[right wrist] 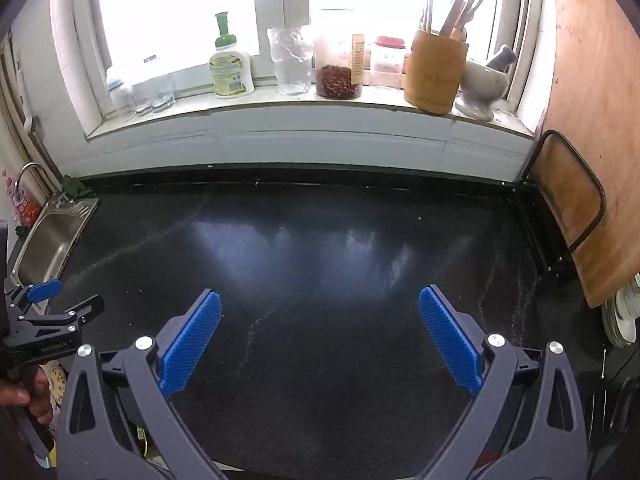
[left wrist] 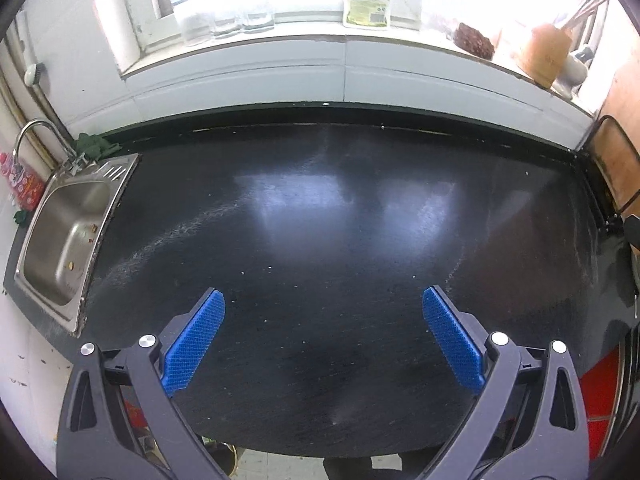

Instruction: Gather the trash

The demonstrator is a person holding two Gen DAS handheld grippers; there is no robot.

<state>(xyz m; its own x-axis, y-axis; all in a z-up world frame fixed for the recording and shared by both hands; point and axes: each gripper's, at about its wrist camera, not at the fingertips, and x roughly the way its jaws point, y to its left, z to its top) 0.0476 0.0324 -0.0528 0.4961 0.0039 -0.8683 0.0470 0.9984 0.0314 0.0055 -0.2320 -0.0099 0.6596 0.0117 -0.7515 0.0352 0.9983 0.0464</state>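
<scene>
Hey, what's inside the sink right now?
The steel sink holds only a few small scraps on its bare basin floor. The part below its near rim is hidden in both views.

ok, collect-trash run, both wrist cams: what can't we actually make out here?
- Trash: only tiny pale specks on the black counter; too small to identify, either view.
- Sink bits: too small, left wrist view.
- Windowsill jars: washed out by window glare in left wrist view.
- Left gripper: cut off by right view's edge.
- Floor: hidden under counter.
</scene>
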